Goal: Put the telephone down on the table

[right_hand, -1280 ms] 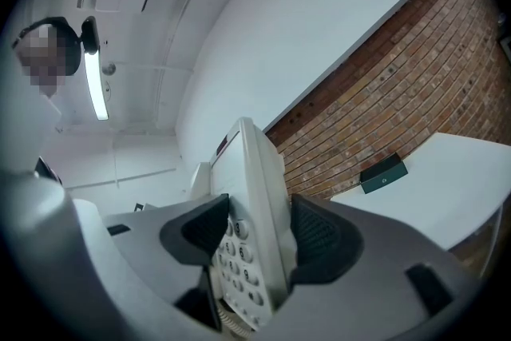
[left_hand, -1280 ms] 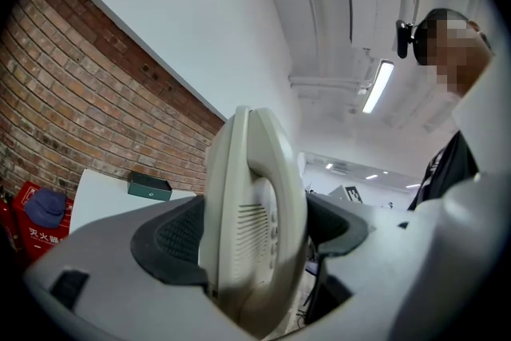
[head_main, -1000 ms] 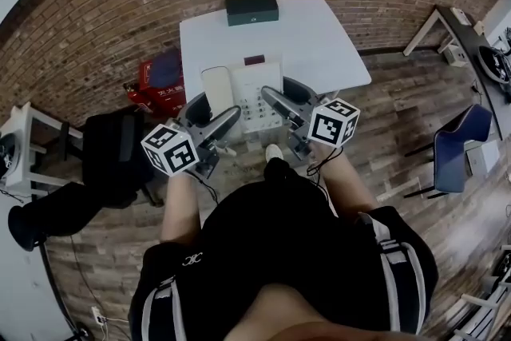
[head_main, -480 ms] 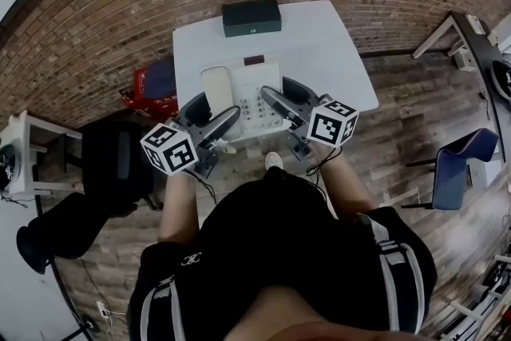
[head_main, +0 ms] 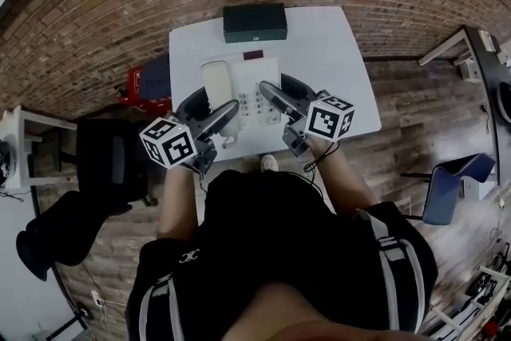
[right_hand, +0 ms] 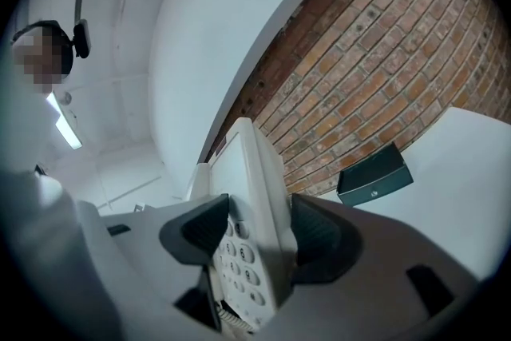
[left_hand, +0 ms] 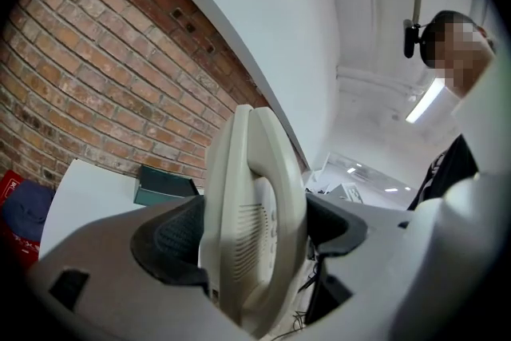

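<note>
A cream desk telephone [head_main: 242, 92], handset on its left side, is held between my two grippers over the white table [head_main: 319, 60]. I cannot tell whether it touches the tabletop. My left gripper [head_main: 214, 113] is shut on the handset side; in the left gripper view the telephone [left_hand: 239, 172] stands edge-on between the dark pads [left_hand: 172, 239] of the left gripper [left_hand: 254, 231]. My right gripper [head_main: 283, 96] is shut on the keypad side; the right gripper view shows the telephone [right_hand: 249, 172] with its number keys clamped in the right gripper [right_hand: 257, 229].
A dark green box [head_main: 254, 21] lies at the table's far edge by the brick wall, also in view as the box [left_hand: 164, 186] and the box [right_hand: 374, 173]. A red bag [head_main: 148, 80] and black chair [head_main: 112, 160] stand left; a blue chair [head_main: 447, 180] stands right.
Both grippers have carried the telephone forward, from the table's near edge to further over the tabletop. The person has come closer to the table.
</note>
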Available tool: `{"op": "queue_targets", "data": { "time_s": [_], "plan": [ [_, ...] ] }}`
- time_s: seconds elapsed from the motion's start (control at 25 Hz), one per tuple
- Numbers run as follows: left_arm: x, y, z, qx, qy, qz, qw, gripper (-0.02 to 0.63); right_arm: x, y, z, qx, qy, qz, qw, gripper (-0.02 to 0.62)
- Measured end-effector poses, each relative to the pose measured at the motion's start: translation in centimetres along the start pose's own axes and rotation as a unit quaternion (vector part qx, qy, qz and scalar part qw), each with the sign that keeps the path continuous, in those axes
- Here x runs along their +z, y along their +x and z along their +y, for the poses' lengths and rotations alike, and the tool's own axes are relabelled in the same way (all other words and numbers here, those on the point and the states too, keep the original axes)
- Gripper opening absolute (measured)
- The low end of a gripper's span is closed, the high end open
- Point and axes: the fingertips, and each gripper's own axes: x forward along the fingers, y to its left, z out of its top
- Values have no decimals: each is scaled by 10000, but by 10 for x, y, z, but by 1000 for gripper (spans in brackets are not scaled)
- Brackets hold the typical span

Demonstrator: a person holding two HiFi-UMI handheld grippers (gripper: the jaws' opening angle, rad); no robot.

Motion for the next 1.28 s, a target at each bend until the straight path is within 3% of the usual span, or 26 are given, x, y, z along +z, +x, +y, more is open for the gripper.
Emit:
{"op": "queue_targets", "data": {
  "time_s": [0.28, 0.48, 0.8, 1.0, 1.28],
  "plan": [
    [-4, 9, 54, -21, -380, 457, 9982, 391, -15, 41, -31, -264, 397, 257, 9985, 210],
    [-27, 23, 85, -41, -910, 750, 9930, 391, -36, 50, -64, -611, 706, 502, 9944, 210],
    [-77, 60, 127, 37, -1819, 1284, 9749, 391, -73, 51, -129, -1127, 1371, 927, 9798, 210],
    [-116, 85, 151, 57, -2344, 1663, 9578, 391, -103, 45, -172, -1449, 1902, 1223, 9632, 210],
    [-145, 106, 174, 149, -2794, 1872, 9416, 391, -124, 45, -209, -1656, 2238, 1497, 9487, 210]
  ]
}}
